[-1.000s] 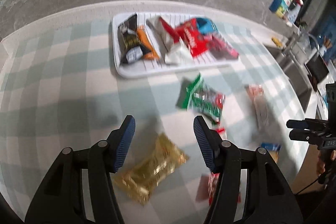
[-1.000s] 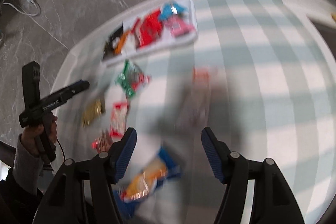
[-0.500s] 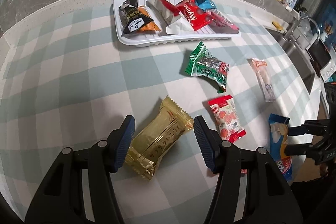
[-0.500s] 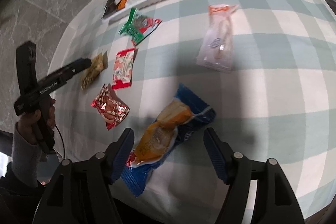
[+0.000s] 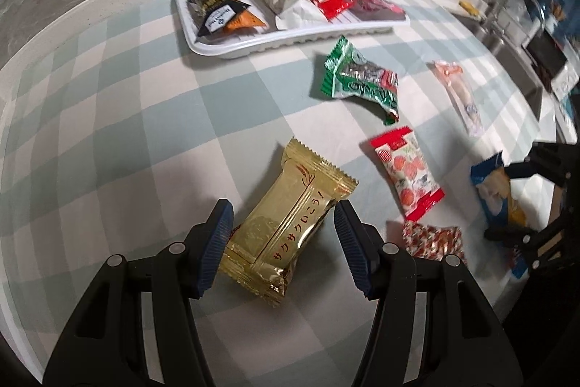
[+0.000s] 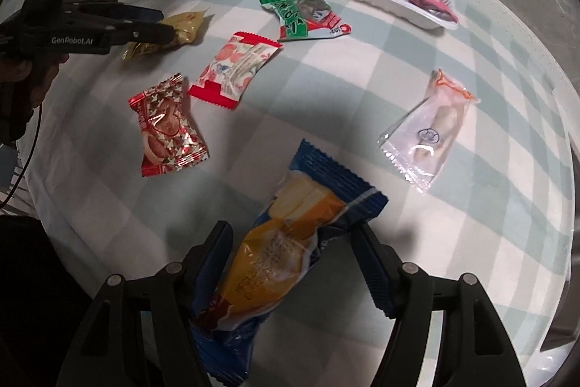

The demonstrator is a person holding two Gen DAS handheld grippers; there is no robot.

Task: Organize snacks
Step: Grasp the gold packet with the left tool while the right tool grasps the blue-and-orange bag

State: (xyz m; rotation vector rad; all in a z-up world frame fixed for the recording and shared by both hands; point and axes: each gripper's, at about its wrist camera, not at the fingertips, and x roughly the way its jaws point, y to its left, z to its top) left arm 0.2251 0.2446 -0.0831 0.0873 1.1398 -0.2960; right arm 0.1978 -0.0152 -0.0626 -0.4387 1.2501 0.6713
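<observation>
Gold packet (image 5: 290, 227) lies between the unclosed left gripper (image 5: 282, 233); right gripper (image 6: 290, 263) straddles blue packet (image 6: 290, 263), unclenched.

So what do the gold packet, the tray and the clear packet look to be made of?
Gold packet: metallised foil film, glossy, crimped ends. Tray: white plastic, probably moulded, ribbed floor, smooth rim. Clear packet: transparent plastic film, contents visible, serrated seal.

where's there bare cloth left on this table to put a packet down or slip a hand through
Most bare cloth lies left of the gold packet and white tray, out to the table's rim. A smaller patch lies right of the clear packet in the right wrist view. The tray is full. Crowded: the loose packets between the green packet and blue packet.
</observation>
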